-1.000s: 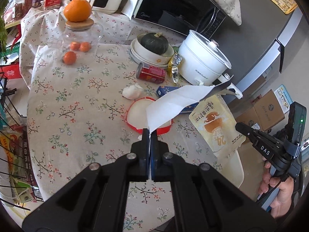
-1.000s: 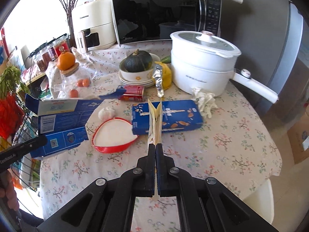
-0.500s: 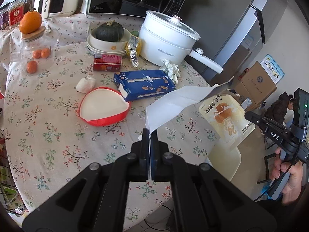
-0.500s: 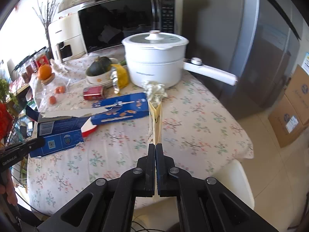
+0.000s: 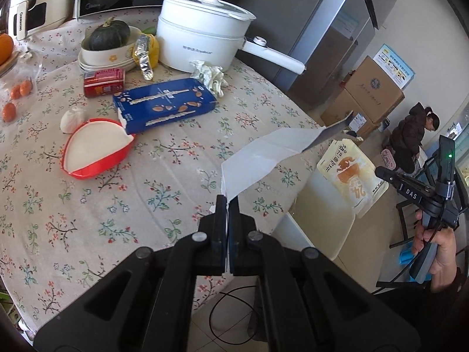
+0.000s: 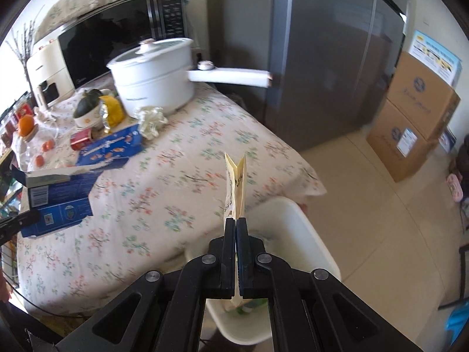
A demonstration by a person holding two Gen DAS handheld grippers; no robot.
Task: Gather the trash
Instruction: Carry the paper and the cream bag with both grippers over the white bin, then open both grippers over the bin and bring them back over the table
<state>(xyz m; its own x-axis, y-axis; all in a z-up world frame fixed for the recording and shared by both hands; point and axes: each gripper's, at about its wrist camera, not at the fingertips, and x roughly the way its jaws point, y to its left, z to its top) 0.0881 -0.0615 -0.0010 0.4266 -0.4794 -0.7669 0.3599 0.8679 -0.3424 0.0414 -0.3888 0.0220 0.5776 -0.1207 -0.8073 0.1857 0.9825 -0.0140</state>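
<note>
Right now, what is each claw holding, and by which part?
Left claw pinches the flattened blue carton by its near edge; right claw grips the yellow snack pouch by its end.

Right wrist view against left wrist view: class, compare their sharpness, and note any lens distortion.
Right wrist view: the tablecloth and white pot are smeared by motion blur, while the right gripper and its yellow pouch stay crisp. Left wrist view: sharp throughout; the blue box shows clear print. Both views: fisheye bending and dark corners.
</note>
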